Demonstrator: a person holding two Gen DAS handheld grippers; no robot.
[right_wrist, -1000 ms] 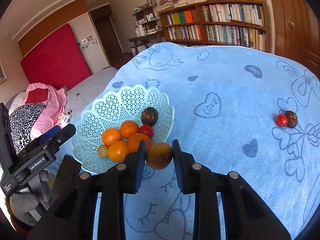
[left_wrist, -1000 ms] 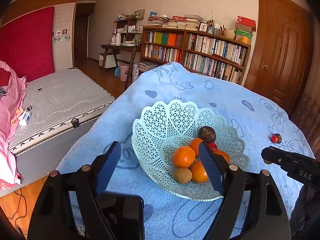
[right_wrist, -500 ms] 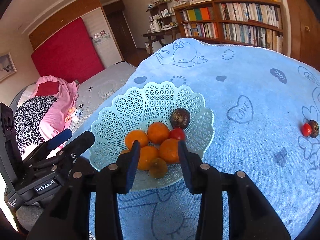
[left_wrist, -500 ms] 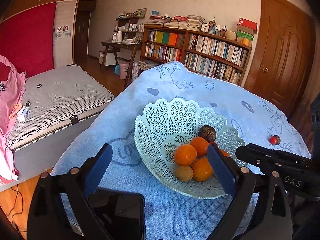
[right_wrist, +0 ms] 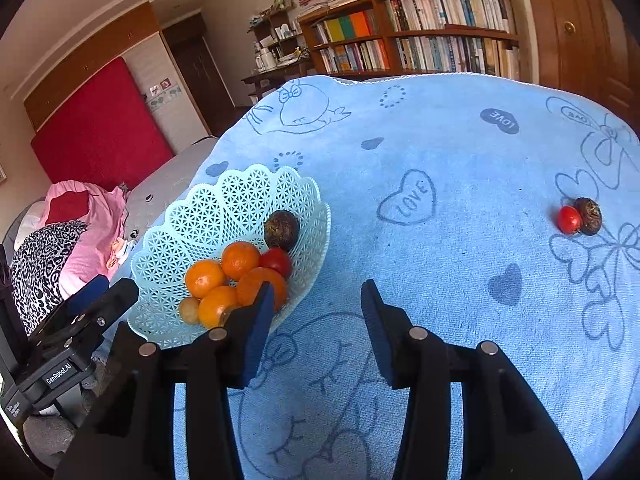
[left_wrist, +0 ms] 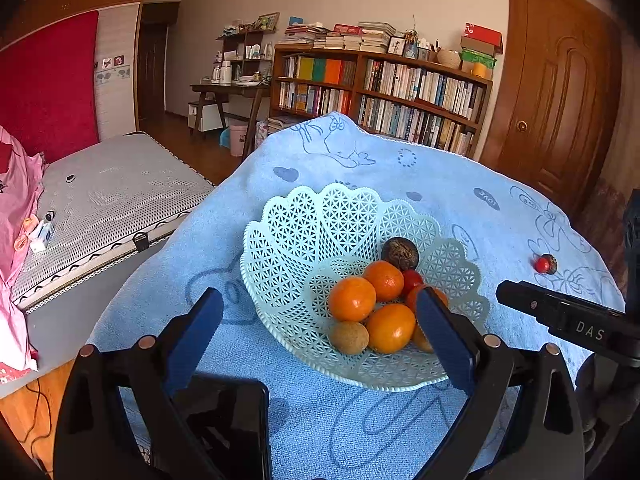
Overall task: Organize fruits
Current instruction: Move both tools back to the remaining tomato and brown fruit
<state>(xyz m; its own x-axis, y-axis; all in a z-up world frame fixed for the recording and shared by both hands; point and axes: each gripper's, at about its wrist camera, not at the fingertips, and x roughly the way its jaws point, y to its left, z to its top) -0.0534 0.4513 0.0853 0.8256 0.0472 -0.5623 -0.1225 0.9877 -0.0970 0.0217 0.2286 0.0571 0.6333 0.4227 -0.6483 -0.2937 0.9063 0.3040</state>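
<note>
basket (right_wrist: 208, 208): oranges (right_wrist: 240, 259) 4 | loose: tomato (right_wrist: 569, 219) 1, passion fruit (right_wrist: 589, 210) 1

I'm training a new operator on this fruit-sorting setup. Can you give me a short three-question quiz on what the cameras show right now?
1. True or false: the right tongs hold a fruit.
2. Which fruits lie outside the basket? A) two oranges B) a red tomato touching a dark wrinkled fruit C) none
3. Fill in: the left tongs are ____ (open/shut).

Key:
1. False; they are open, with only blue cloth between them.
2. B
3. Open
</note>
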